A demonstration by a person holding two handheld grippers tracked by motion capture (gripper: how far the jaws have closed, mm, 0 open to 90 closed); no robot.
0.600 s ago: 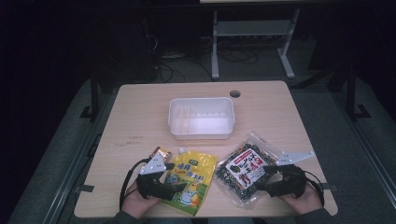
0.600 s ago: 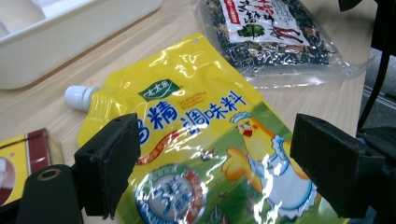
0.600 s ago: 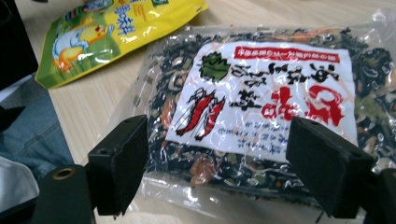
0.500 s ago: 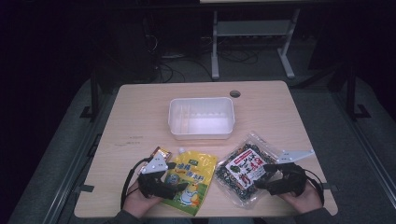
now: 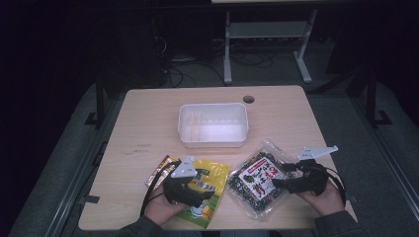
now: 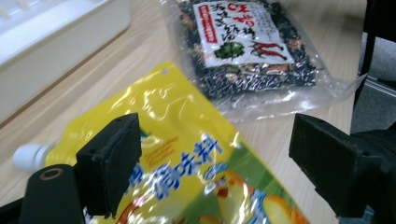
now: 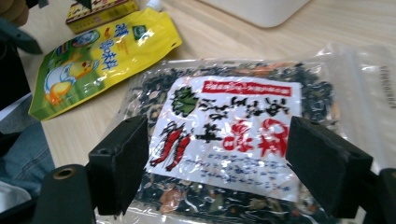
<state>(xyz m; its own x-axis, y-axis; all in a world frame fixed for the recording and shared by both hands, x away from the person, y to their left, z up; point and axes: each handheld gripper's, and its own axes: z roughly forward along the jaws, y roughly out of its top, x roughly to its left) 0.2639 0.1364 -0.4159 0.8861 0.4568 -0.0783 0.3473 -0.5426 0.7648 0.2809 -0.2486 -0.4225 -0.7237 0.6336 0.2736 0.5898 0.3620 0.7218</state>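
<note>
Tabletop [image 5: 148, 118] of pale wood carries a white plastic tub [image 5: 213, 125] at centre, lying empty; nearer the person, a clear bag of dark dried mix [image 5: 259, 178] with a red-and-white label lies flat at right, just beside a yellow spouted pouch [image 5: 210, 185] at left; a small orange packet [image 5: 163, 167] lies against the pouch's far left side; right gripper [image 5: 280, 177] released, jaws wide above the bag; left gripper [image 5: 200, 183] released, jaws wide above the pouch.
</note>
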